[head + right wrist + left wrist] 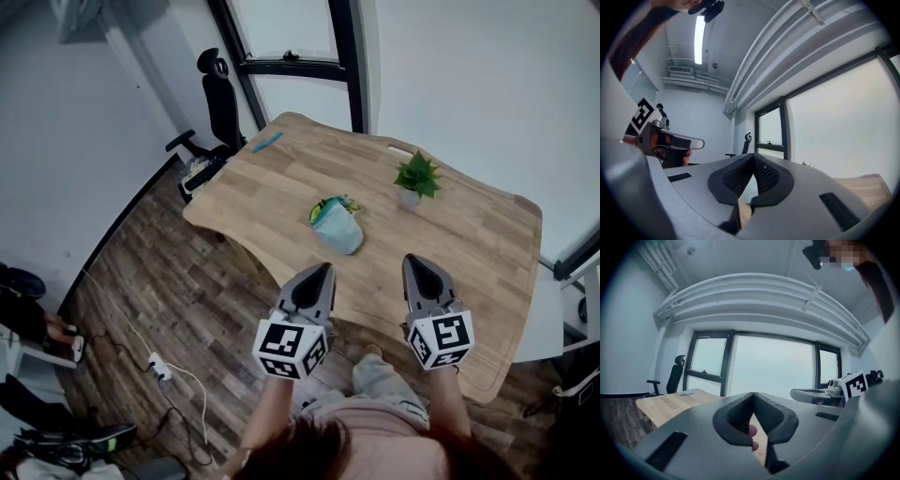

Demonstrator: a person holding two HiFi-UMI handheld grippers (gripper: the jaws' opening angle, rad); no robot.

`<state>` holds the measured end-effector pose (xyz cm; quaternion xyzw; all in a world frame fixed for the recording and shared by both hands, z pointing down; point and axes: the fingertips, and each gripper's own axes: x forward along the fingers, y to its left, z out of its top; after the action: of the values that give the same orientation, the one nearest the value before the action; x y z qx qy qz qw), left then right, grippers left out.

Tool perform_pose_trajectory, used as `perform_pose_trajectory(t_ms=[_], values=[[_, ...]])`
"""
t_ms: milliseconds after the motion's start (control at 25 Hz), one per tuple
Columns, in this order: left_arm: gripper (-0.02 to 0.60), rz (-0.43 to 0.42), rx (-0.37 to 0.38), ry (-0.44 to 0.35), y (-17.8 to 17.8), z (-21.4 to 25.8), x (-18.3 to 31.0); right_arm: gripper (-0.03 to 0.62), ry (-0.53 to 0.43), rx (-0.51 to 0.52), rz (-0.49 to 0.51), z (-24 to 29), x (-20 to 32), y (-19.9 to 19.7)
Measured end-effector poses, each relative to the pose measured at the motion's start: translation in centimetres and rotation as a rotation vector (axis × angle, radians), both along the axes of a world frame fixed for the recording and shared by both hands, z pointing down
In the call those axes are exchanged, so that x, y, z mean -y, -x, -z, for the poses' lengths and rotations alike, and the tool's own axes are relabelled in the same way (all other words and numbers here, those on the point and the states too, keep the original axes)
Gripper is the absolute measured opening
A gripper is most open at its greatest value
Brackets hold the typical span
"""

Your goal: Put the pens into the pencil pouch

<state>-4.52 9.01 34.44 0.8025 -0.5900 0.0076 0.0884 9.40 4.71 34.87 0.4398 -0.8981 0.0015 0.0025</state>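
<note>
The pencil pouch (339, 230), a pale blue-grey bag with what look like coloured pens (330, 203) bunched at its mouth, lies on the wooden table (469, 234) just left of the potted plant (415, 178) in the head view. The left gripper (323, 272) and right gripper (412, 262) each have their jaws pressed together on nothing, and they hang side by side on the person's side of the plant. The pouch lies beyond their tips, apart from both and nearer the left one.

Looking down on a pale wooden table (469, 244) standing on a dark plank floor (159, 281). Carrying near its middle a light blue pencil pouch (339, 230) with something green and yellow showing at its far end, and near that, to the right, a potted plant (415, 178). Bearing a slim blue thing (267, 142), lying well apart at the far left corner.
</note>
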Motion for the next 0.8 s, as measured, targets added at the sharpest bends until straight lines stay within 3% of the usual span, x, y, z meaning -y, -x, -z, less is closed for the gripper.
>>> perform_pose_trajectory(t_ms=[800], values=[[0.002, -0.001, -0.007, -0.001, -2.4, 0.7, -1.1, -0.002, -0.031, -0.018, -0.007, 1.6, -1.8, -1.8]])
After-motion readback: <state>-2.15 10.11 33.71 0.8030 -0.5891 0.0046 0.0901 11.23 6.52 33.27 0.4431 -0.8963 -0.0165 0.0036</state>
